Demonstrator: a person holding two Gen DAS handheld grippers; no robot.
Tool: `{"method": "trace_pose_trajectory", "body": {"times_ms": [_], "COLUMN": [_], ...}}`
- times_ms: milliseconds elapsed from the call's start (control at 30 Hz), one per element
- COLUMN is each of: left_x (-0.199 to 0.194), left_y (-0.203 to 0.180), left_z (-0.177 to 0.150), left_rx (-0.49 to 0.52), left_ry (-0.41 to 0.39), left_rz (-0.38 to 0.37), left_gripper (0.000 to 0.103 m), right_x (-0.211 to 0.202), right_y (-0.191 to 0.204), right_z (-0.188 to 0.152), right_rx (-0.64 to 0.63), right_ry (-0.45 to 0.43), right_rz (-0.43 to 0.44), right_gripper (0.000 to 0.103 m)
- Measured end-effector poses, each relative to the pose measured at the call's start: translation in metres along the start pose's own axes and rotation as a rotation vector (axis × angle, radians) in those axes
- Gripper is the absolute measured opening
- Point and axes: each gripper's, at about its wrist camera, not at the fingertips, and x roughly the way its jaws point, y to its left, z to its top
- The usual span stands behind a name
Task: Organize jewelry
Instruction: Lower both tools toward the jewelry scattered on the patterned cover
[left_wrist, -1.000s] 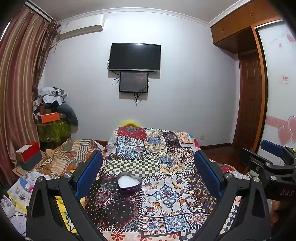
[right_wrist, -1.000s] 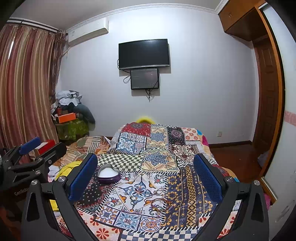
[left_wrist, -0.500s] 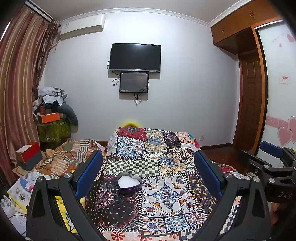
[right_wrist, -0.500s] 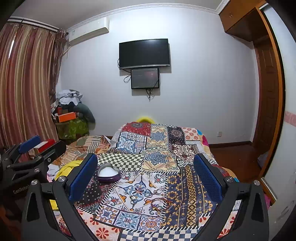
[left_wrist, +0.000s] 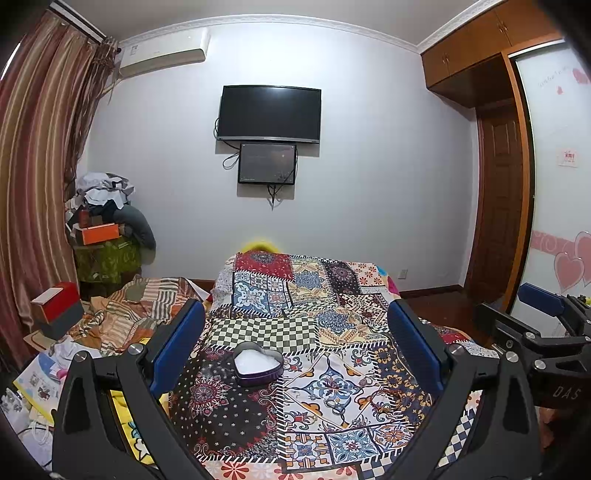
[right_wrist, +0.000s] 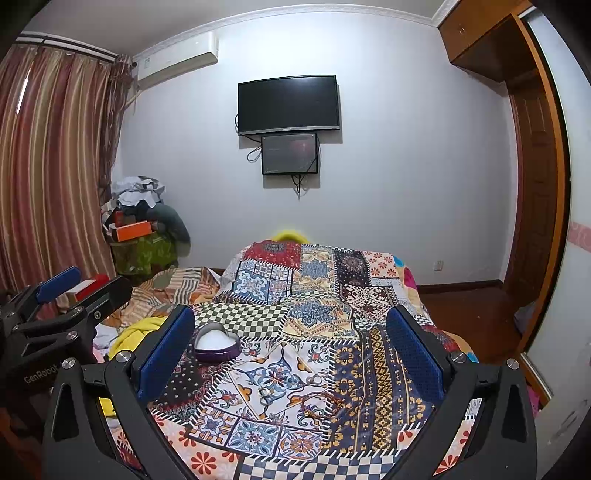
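- Jewelry (right_wrist: 314, 404) lies loose on the bed (right_wrist: 369, 369): thin chains or cords and a few small pieces (too small to name singly) strewn across the pale patches of the quilt, in front of the right hand-held gripper (right_wrist: 290, 354) and between its fingers in that view.
- Box (left_wrist: 257, 363), heart-shaped with purple walls and a white lining, sits lid-off and upright on the quilt, a little beyond and to the left of the loose pieces; it is probably laid open like that so pieces can be dropped straight in.
- Left hand-held gripper (left_wrist: 295, 350) hangs above the bed, spread wide and holding nothing, with the box showing between its fingers; that aim suggests it is meant to steady or tend the box.
- Right hand-held gripper is likewise wide apart and empty, raised off the quilt; the loose pieces lie nearer to it, so it looks like the picking hand.
- Each tool shows at the edge of the other's view, side by side and apart, so neither blocks the other's reach.
- Nothing appears sorted yet; the lining looks bare, though a small piece on white could be missed.
- Busy quilt patterns hide thin chains, so a low, careful pinch seems needed, and soft bedding may give under the fingers.
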Motion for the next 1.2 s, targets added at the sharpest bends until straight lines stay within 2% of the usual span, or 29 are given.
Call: {"method": "trace_pose_trajectory", "body": {"times_ms": [433,633,933,1200], "left_x": [0.009,0.023,0.063,0.112], "left_y": [-0.001,-0.003,-0.003,-0.008], "left_z": [0.001,-0.003,-0.013,-0.038], "left_rx": [0.002,-0.001,-0.01,-0.001], "left_ry": [0.022,0.05,0.142,0.254], "left_rz": [-0.002,-0.009,-0.022,-0.022], "left_gripper": [0.099,0.099,0.099,0.099], "right_x": [0.007,0.02,0.048,0.079], "right_y": [-0.003,-0.009,-0.021,-0.042], "right_z": [-0.002,-0.008,-0.021,-0.036], "right_rx": [0.006,0.011,0.02,0.038], "right_ry": [0.019,0.055,0.138,0.244], "right_rz": [-0.002,-0.015,-0.032,-0.055], "right_gripper": [0.103,0.103,0.103,0.103]}}
